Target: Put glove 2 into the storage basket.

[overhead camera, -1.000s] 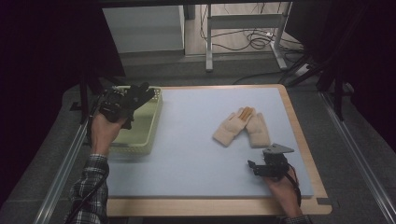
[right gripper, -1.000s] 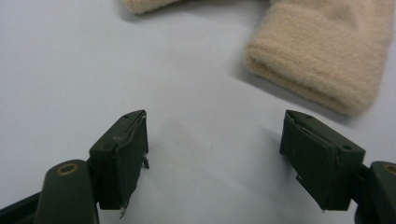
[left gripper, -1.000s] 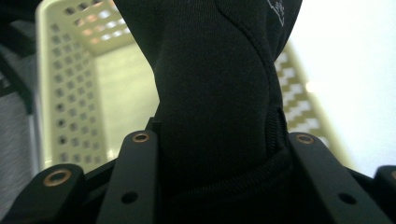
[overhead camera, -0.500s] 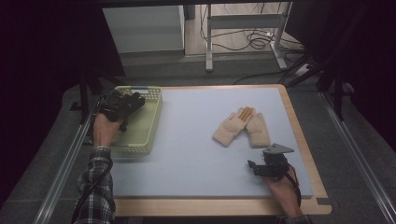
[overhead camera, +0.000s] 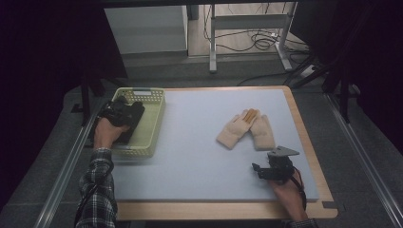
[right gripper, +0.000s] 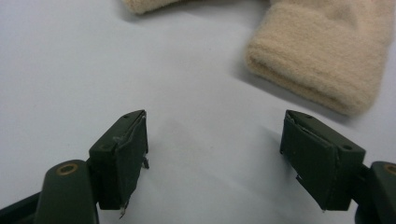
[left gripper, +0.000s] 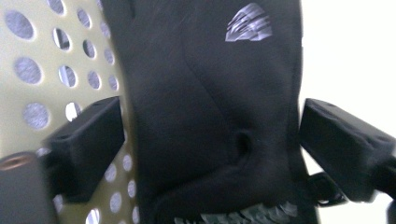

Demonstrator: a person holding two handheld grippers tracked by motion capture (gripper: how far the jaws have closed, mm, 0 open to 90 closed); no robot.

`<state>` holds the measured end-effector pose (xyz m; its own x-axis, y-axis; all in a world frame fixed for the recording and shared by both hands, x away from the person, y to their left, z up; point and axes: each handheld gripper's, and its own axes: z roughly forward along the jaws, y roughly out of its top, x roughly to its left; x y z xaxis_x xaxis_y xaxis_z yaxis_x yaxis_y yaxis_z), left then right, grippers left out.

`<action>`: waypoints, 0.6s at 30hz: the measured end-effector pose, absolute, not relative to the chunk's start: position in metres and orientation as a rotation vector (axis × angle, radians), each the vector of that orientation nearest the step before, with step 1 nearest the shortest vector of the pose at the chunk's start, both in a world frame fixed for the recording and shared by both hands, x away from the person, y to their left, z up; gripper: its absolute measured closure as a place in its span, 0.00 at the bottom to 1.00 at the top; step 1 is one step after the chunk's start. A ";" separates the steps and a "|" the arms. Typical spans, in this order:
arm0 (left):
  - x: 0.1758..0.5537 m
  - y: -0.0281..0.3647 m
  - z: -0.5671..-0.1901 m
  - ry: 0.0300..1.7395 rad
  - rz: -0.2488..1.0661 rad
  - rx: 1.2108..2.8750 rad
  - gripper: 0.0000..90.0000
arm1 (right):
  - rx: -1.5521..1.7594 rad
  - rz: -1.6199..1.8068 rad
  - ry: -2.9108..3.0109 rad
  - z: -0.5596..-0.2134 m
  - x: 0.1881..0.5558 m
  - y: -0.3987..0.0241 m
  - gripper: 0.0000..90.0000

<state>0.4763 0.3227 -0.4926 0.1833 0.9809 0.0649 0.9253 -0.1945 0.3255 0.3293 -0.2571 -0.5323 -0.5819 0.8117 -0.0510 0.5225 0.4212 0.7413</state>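
Since the earlier frames the left claw [overhead camera: 124, 114] has sunk into the pale green basket [overhead camera: 153, 124] at the counter's [overhead camera: 190, 156] left edge, and its jaws have just been opening: they now stand apart on either side of the black glove [left gripper: 210, 107] without pressing it. The glove (dark, smooth fabric with a silvery striped logo) lies against the basket's perforated wall. The right claw [overhead camera: 263, 171] has kept its place, jaws wide and empty, near the beige gloves [overhead camera: 246, 129].
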 end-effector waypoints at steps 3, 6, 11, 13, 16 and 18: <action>0.465 0.323 -0.475 1.741 0.371 2.168 0.03 | 1.137 0.976 2.277 -0.532 0.329 -0.257 0.26; 0.451 0.319 -0.462 1.627 0.379 2.089 0.02 | 1.137 0.976 2.277 -0.532 0.329 -0.257 0.25; 0.427 0.303 -0.450 1.465 0.433 2.069 0.02 | 1.137 0.975 2.277 -0.532 0.329 -0.257 0.26; 0.420 0.296 -0.448 1.418 0.455 2.073 0.01 | 1.137 0.975 2.277 -0.532 0.329 -0.257 0.25; 0.408 0.284 -0.445 1.334 0.466 2.070 0.01 | 1.137 0.974 2.277 -0.532 0.329 -0.257 0.25; 0.398 0.274 -0.443 1.279 0.473 2.063 0.01 | 1.137 0.972 2.279 -0.532 0.329 -0.257 0.25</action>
